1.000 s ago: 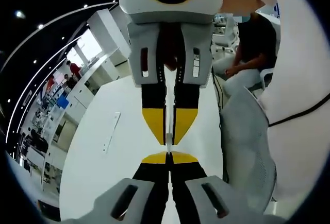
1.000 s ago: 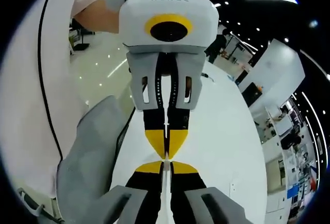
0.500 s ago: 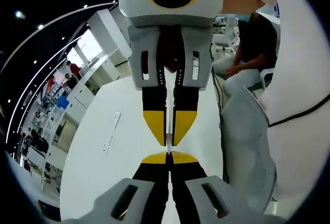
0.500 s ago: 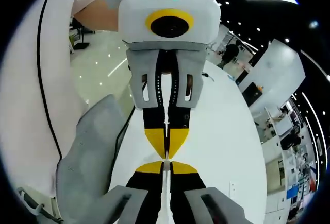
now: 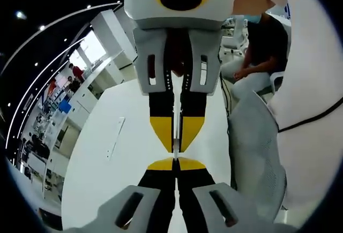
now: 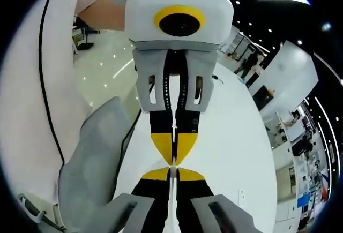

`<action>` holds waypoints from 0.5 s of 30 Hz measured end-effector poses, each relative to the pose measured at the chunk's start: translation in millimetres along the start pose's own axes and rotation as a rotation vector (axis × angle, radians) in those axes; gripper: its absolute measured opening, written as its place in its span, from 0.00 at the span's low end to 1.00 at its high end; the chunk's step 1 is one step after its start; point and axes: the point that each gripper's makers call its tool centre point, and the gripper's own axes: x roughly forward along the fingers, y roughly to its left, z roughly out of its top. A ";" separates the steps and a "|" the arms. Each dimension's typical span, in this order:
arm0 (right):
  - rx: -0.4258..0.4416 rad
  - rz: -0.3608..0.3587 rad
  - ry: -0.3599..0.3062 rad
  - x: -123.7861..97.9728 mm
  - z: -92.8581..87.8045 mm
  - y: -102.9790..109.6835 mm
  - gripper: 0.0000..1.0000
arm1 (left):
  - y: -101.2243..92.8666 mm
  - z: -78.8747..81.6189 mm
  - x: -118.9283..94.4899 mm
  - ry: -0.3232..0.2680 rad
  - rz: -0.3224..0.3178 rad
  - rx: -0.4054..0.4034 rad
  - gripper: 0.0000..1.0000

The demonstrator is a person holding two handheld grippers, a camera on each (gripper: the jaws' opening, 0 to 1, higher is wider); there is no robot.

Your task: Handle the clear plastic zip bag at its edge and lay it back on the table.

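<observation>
White table point(image 5: 107, 179) runs from the near side to the far side under both tools, with an open-plan hall beyond it. A grey mesh chair point(image 5: 257, 152) stands at the table's right edge in the left gripper view, and a seated person point(image 5: 262, 45) is further off behind it. A flat white strip point(image 5: 115, 136) lies on the table to the left, well apart from the work.

The left gripper point(image 5: 176, 163) and right gripper point(image 6: 172, 173) face each other tip to tip above the table, almost touching. Each has its jaws drawn in to a hairline gap. A pale sliver shows in that gap in both views. I judge it to be the edge of the clear plastic zip bag point(image 6: 171, 195), seen edge-on and pinched by both tools. The film is too thin and clear to confirm its outline or how much hangs below. No part of it can be made out lying on the table.

Change over the last second is slight. In each view the opposing gripper has drifted a little toward the top of the picture. The jaw gaps are unaltered, and the table and chair hold their places. That suggests a small adjustment of the hands rather than a release.

Assessment: the bag is held aloft at its edge and the lay-down is not yet done. The next move calls for lowering both tools together toward the table before the jaws part. The risk is the film slipping or folding if one side lets go first.
</observation>
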 end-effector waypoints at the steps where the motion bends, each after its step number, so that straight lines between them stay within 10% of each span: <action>1: -0.004 0.000 0.001 0.0 0.0 0.0 0.00 | -0.3 0.1 0.0 0.000 0.000 0.001 0.00; 15: 0.006 0.005 0.001 -0.2 0.2 3.1 0.00 | -3.9 -0.2 -0.3 -0.008 -0.007 -0.001 0.00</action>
